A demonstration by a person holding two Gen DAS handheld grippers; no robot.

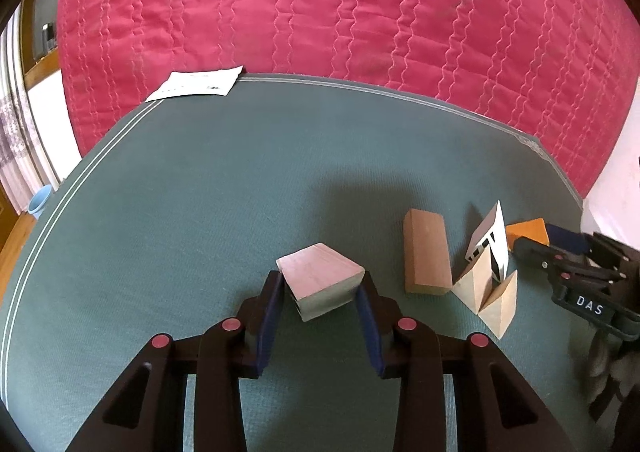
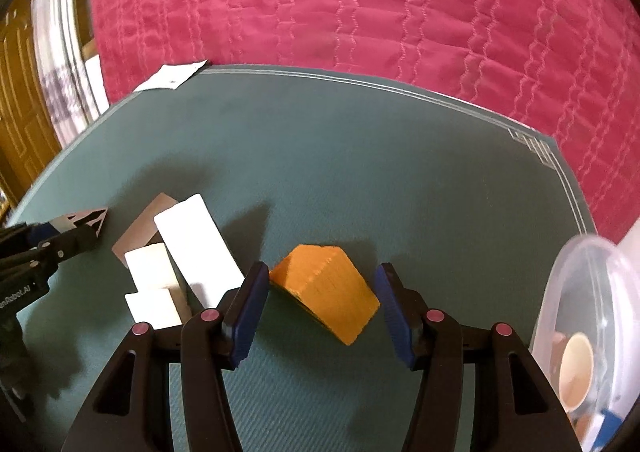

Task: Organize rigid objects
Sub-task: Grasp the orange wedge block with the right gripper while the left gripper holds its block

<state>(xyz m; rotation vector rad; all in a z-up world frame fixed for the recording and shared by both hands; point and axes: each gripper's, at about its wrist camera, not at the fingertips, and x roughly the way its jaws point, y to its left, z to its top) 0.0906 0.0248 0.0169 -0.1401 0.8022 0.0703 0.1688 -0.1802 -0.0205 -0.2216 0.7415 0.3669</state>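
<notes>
In the left wrist view my left gripper (image 1: 322,286) is closed on a pale wooden block (image 1: 322,278), its blue pads touching both sides, over the green mat (image 1: 200,191). To its right lie a brown wooden block (image 1: 426,252), two pale wedges (image 1: 486,292) and a white triangular piece (image 1: 490,240). In the right wrist view my right gripper (image 2: 320,284) is open around an orange wooden block (image 2: 328,292) lying on the mat (image 2: 360,171); the left pad touches it, the right pad stands apart. The left gripper (image 2: 60,244) shows at the left edge.
A clear plastic tub (image 2: 592,332) holding small objects stands at the right edge of the right wrist view. A white paper (image 1: 198,85) lies at the mat's far left corner. A pink quilted bedspread (image 1: 320,3) lies beyond the mat. A blue cup (image 1: 40,203) sits at far left.
</notes>
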